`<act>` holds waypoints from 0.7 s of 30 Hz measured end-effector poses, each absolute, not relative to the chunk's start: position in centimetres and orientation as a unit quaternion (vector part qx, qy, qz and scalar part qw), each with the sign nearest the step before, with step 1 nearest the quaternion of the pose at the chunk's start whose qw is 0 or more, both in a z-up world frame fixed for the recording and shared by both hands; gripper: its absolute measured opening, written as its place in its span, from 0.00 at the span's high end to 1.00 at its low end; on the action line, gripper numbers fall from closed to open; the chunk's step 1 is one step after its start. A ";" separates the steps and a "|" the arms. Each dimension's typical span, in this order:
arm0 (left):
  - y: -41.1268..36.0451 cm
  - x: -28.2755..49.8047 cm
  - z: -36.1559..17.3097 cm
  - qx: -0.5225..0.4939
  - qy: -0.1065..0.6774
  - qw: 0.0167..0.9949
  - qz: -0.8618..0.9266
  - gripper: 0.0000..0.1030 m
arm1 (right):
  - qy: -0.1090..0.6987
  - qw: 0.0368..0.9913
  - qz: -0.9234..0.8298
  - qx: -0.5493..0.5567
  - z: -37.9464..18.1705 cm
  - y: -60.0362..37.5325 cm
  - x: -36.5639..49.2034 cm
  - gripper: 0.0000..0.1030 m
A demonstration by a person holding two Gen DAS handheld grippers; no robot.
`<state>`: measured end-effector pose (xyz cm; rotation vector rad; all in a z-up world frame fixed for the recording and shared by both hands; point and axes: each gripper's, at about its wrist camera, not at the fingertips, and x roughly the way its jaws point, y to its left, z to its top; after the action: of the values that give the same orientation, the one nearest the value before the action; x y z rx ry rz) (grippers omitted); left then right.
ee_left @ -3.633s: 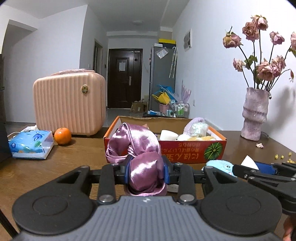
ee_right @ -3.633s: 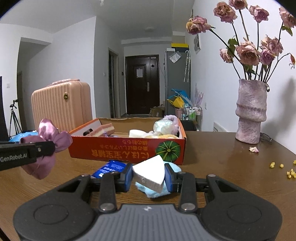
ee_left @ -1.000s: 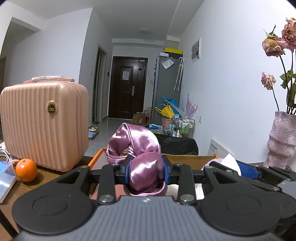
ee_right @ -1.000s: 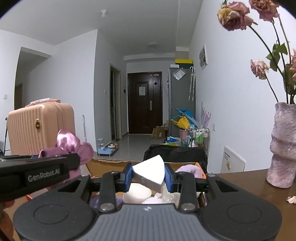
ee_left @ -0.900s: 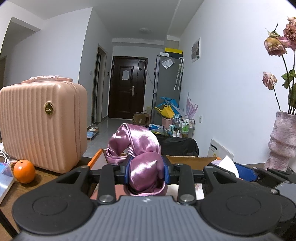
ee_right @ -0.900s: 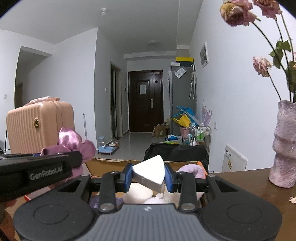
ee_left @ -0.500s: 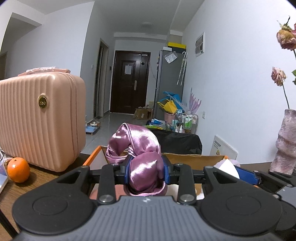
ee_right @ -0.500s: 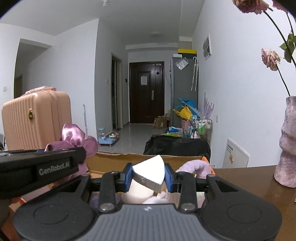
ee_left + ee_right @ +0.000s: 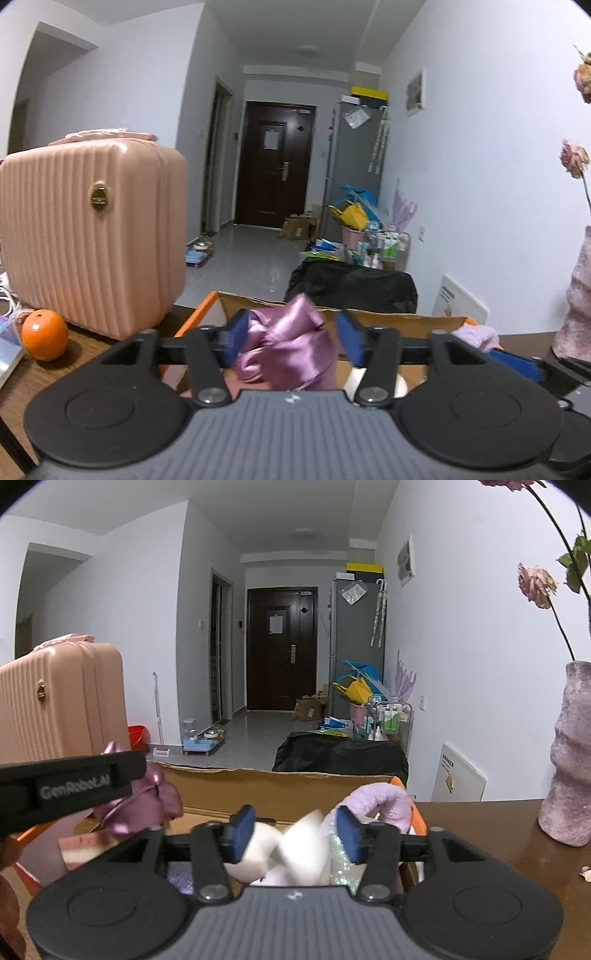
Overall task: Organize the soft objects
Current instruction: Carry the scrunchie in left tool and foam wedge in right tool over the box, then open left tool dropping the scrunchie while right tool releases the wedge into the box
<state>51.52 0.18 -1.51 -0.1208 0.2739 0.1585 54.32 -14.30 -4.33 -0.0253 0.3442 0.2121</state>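
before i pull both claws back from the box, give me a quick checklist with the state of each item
1. Left claw open: ok. Its jaws have just been opening and the purple satin scrunchie sits between them with a gap beside the right pad.
2. Scrunchie over the cardboard box: ok, the box's far wall stands behind it.
3. Right claw open: ok. Its jaws have just been opening and the white sponge wedge is blurred, clear of both pads.
4. Wedge inside the box: ok, among the soft items there.
5. Scrunchie fully free of the left pad: cannot tell.
6. Both things settled at rest: cannot tell.
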 end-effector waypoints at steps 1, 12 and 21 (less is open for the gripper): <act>0.3 51.4 -1.5 -0.063 0.132 0.985 0.087 0.24 | 0.171 0.980 0.103 -0.010 -4.3 -14.4 54.3 0.28; 0.7 50.8 -1.0 -0.064 0.118 0.983 0.124 0.00 | 0.157 0.984 0.089 0.004 -4.1 -15.2 53.8 0.00; 0.5 50.8 -1.1 -0.065 0.119 0.982 0.128 0.00 | 0.159 0.984 0.085 0.002 -3.9 -15.1 53.9 0.00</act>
<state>50.80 0.52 -1.08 -0.1305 0.2401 0.2577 53.88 -15.14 -3.89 0.0050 0.3201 0.1719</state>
